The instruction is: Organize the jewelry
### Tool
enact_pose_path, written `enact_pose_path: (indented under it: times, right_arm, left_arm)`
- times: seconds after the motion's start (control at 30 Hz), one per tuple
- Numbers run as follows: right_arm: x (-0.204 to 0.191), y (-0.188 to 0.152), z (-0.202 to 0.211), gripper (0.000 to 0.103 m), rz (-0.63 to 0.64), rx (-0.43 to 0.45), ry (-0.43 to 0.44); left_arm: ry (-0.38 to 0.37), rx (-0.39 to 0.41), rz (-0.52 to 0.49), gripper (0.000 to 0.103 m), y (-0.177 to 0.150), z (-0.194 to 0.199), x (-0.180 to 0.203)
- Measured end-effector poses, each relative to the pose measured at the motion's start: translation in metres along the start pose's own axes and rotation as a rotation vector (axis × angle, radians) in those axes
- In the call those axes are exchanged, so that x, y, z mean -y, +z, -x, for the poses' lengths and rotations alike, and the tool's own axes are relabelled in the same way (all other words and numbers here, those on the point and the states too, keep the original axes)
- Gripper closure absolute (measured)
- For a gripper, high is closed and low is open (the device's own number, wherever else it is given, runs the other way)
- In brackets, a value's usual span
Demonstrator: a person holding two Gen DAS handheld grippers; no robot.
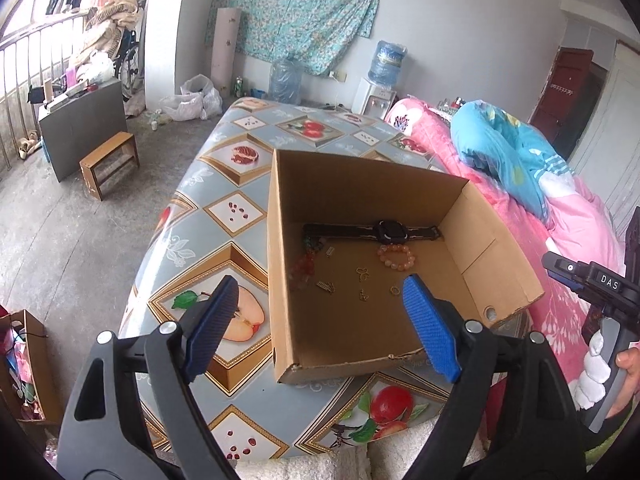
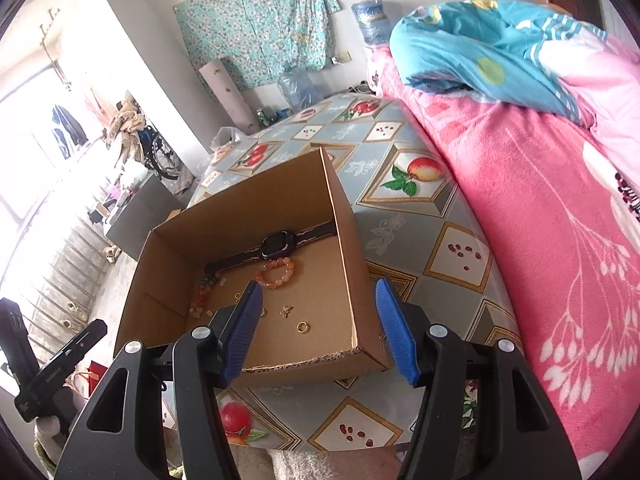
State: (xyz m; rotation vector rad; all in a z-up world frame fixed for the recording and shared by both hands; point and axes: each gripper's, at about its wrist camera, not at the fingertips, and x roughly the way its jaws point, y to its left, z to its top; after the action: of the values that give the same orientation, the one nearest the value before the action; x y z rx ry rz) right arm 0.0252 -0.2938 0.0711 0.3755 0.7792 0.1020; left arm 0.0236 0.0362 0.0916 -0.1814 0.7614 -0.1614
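Black watch [image 1: 388, 229] flat inside cardboard box [image 1: 352, 192], strap stretched along the far wall. Small gold pieces [image 1: 362, 276] too tiny to identify. Left gripper [image 1: 320, 324] and right gripper [image 2: 318, 330] spread, empty.

Small gold pieces [image 1: 362, 276] on cardboard box [image 1: 496, 240] floor: too small to identify. Red bead string [image 1: 302, 268] beside box's left wall: blurred.
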Motion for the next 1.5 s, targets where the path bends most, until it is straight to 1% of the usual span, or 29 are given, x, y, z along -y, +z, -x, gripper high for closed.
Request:
enact_pose_path:
  times: [0.1, 0.17, 0.33, 0.4, 0.57, 0.73, 0.8, 0.87, 0.93, 1.1, 1.27, 1.4, 1.5]
  right_arm:
    - [-0.01, -0.008, 0.019, 0.043, 0.052, 0.052, -0.009]
    - [-0.018, -0.016, 0.029, 0.039, 0.092, 0.074, -0.011]
    - [-0.034, -0.039, 0.046, 0.037, 0.172, 0.094, -0.01]
    - [-0.039, -0.047, 0.05, 0.036, 0.189, 0.09, -0.008]
    - [-0.044, -0.063, 0.051, 0.036, 0.209, 0.061, -0.003]
    - [-0.046, -0.071, 0.044, 0.035, 0.217, 0.017, 0.003]
    - [-0.047, -0.071, 0.038, 0.035, 0.22, -0.004, 0.008]
    - [-0.049, -0.072, 0.032, 0.035, 0.227, -0.025, 0.013]
    - [-0.051, -0.073, 0.025, 0.035, 0.234, -0.048, 0.021]
    - [-0.057, -0.08, 0.006, 0.034, 0.25, -0.112, 0.042]
    - [-0.061, -0.08, -0.011, 0.034, 0.255, -0.156, 0.053]
    - [-0.063, -0.077, -0.021, 0.034, 0.26, -0.181, 0.062]
    - [-0.065, -0.074, -0.025, 0.034, 0.266, -0.194, 0.067]
  left_arm:
    - [0.014, 0.045, -0.011, 0.019, -0.001, 0.017, 0.004]
    - [0.022, 0.066, -0.017, 0.016, -0.003, 0.026, 0.007]
    - [0.034, 0.089, 0.003, 0.012, -0.013, 0.038, 0.011]
    - [0.039, 0.089, 0.012, 0.011, -0.018, 0.04, 0.013]
    - [0.112, 0.093, 0.015, 0.008, -0.03, 0.041, 0.019]
    - [0.193, 0.093, -0.03, 0.008, -0.038, 0.038, 0.031]
    - [0.234, 0.076, -0.061, 0.008, -0.041, 0.035, 0.037]
    - [0.243, 0.041, -0.084, 0.008, -0.043, 0.028, 0.041]
    - [0.242, 0.007, -0.08, 0.008, -0.045, 0.021, 0.042]
    - [0.286, -0.056, -0.075, 0.008, -0.052, 0.001, 0.044]
    - [0.293, -0.141, -0.029, 0.008, -0.056, -0.017, 0.041]
    - [0.31, -0.18, 0.022, 0.008, -0.056, -0.027, 0.038]
    - [0.317, -0.186, 0.047, 0.008, -0.055, -0.029, 0.036]
